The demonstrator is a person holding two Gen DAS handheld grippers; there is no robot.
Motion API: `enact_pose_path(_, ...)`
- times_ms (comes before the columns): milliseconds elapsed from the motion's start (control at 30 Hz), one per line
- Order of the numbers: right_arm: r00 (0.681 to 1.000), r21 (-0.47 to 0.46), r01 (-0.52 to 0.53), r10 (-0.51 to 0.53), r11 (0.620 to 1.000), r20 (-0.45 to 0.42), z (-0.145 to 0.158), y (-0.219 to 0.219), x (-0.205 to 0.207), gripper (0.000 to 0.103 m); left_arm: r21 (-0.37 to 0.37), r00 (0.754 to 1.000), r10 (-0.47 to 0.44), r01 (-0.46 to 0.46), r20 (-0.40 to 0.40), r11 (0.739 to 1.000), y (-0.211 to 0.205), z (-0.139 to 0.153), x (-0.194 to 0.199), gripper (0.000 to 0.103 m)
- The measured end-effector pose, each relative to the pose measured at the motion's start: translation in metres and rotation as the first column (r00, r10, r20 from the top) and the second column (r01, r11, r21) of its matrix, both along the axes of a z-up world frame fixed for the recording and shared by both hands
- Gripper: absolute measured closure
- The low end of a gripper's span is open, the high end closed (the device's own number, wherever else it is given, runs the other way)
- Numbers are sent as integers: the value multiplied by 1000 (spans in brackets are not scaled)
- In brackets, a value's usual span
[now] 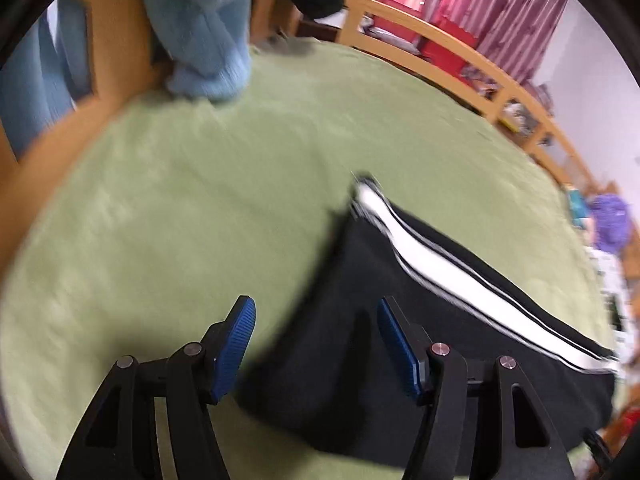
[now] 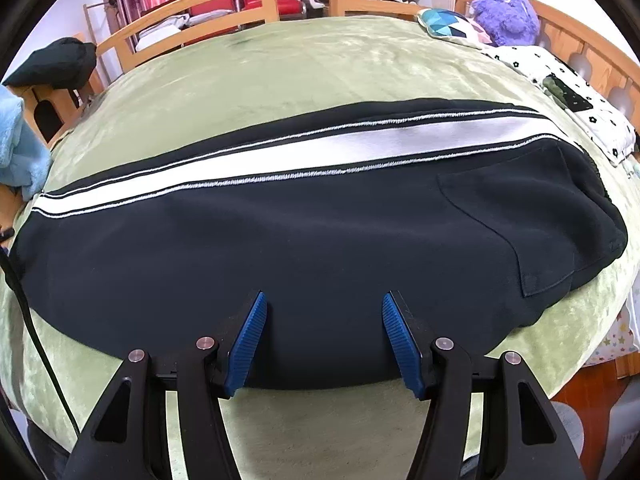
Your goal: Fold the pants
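Nearest the right wrist camera, the right gripper (image 2: 322,340) hangs with its blue pads spread wide and nothing between them, poised over the near edge of the pants (image 2: 280,248) around mid-length. The pants lie flat on the green bed (image 2: 280,64), long axis running left to right across the view, white stripe (image 2: 280,156) along the far side, pocketed seat at the right. The left gripper (image 1: 316,344) — also spread and empty — sits over the cuff end (its view is blurred), so it looks the nearer one for drawing that end across toward the waist.
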State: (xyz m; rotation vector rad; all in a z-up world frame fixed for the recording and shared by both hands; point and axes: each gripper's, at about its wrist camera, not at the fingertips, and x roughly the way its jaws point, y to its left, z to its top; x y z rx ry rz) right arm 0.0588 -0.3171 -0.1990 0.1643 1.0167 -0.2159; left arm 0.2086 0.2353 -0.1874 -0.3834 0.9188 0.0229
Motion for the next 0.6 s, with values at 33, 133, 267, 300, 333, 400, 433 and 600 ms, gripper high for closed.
enact_pose_path(33,1000,-3,-2,2,1000,-1,0,1,-2,43,-23,1000,8,-8,6,1000,1,-6,-8,39)
enact_pose_path(133,1000,-21,-5,4,1000,-9,2,2,-6,43,46,996,81,-80,-25,996,5,-27,-17,30)
enact_pose_path(267,1000,-32,1,-2,999,-13,3,1,-10,43,38,989,127,-124,-78,992,16,-53,-12,26)
enact_pose_path(300,1000,-34,2,-3,999,-13,4,1,-10,43,2,990,131,-131,-53,991,19,-52,-13,29)
enact_pose_path(333,1000,-39,5,-6,999,-14,4,1,-11,43,-27,992,123,-124,-38,992,19,-50,-12,30)
enact_pose_path(400,1000,-39,11,-12,999,-20,3,0,-10,43,-76,995,91,-93,-39,993,14,-53,-5,47)
enact_pose_path(433,1000,-35,14,-15,999,-25,2,1,-9,43,-77,994,94,-98,-53,992,10,-56,0,46)
enact_pose_path(600,1000,-29,11,-12,1000,-24,3,5,-6,43,-90,991,130,-131,-23,987,16,-49,-3,77)
